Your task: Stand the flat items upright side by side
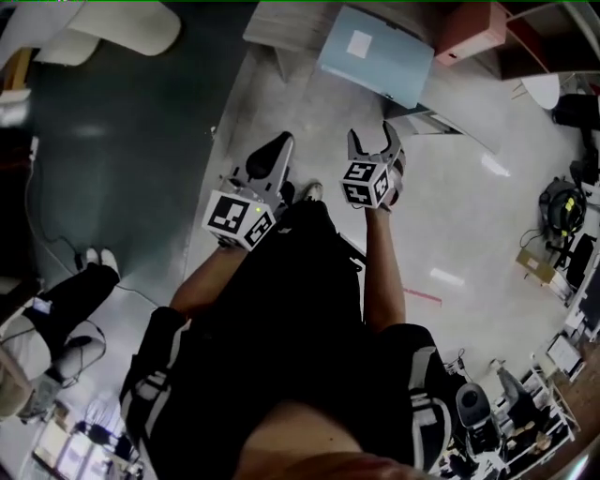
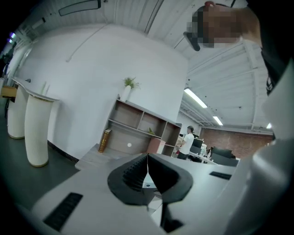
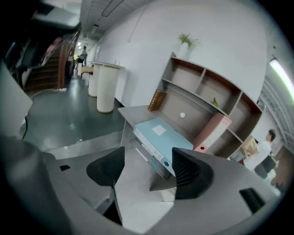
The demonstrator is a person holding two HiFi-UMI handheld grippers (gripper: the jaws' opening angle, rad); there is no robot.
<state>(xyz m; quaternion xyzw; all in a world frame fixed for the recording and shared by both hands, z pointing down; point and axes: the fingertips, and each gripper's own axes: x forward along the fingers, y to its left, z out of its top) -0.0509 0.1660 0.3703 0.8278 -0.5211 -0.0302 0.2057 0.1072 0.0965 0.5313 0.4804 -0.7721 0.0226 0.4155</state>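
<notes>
A: Where are the flat things?

B: Both are at the shelf unit (image 3: 202, 92). A light blue binder (image 3: 161, 137) lies flat on the low ledge (image 3: 133, 112) at the foot of the shelf unit. A pink binder (image 3: 213, 131) leans tilted against the shelf unit's lower part, just beside the blue one's far corner. I cannot tell which compartment it rests in.

A: What does the blue one look like?

B: It is a wide, thick slab with a pale cover and a white label (image 3: 159, 130) near the cover's middle. Its spine faces away from the shelf unit, with a strip label and a round finger hole near one end. From the head view the light blue binder (image 1: 375, 54) juts out over the ledge's edge. A grey edge shows beneath it, but I cannot tell what that is.

A: And the pink one?

B: It is narrower, with its spine turned outward and a small dark hole low on it. In the head view the pink binder (image 1: 469, 28) sits deeper against the shelf unit than the blue one.

A: What are the grippers doing?

B: The left gripper (image 2: 147, 158) has its jaws pressed together with nothing between them. The right gripper (image 3: 147, 170) has its jaws spread wide and empty, and the blue binder shows beyond the gap. Both the left gripper (image 1: 277, 150) and the right gripper (image 1: 373, 141) are held over the floor, well apart from the shelf unit.

A: Is there anything else on it?

B: A brown book (image 3: 157, 100) stands at the shelf unit's near end, and a plant (image 3: 186, 40) sits on top.
</notes>
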